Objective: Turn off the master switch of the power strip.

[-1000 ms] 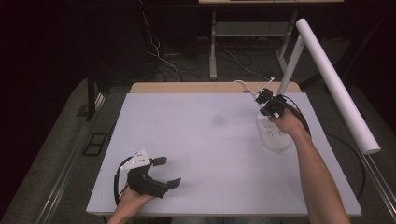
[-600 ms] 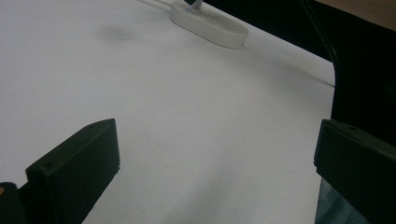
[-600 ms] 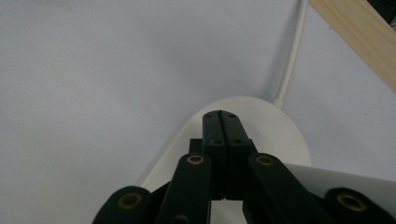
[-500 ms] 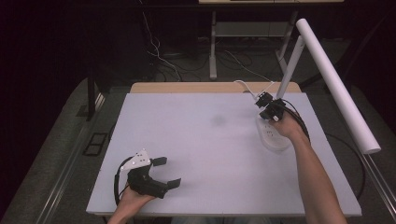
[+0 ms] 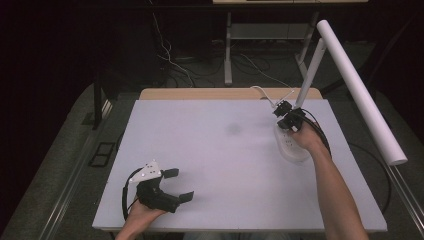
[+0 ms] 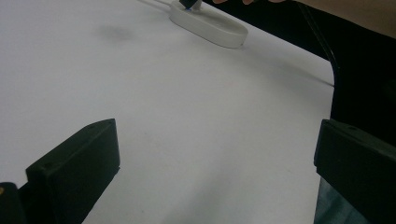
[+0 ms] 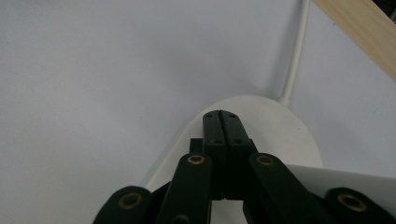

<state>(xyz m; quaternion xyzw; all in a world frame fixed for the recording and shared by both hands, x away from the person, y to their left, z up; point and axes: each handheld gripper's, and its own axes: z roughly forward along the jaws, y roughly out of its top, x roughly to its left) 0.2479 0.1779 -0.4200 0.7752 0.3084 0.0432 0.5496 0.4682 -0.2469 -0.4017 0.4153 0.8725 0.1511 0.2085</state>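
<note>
Holding my right gripper (image 7: 222,121) with jaws pressed together directly over the white power strip (image 5: 291,146), its far end beneath the tips. My left gripper (image 5: 179,185) rests wide, well apart.

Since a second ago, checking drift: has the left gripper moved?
No. The left gripper sits at the same spot by the table's near edge.

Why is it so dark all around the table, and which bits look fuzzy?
High view: light falls on the white rectangular table; the floor beyond stays dim. Left gripper view: the black tongs up close look soft, and the white oval power strip far off is blurry. Right gripper view: the shut black tongs cast no hard shadow.
</note>
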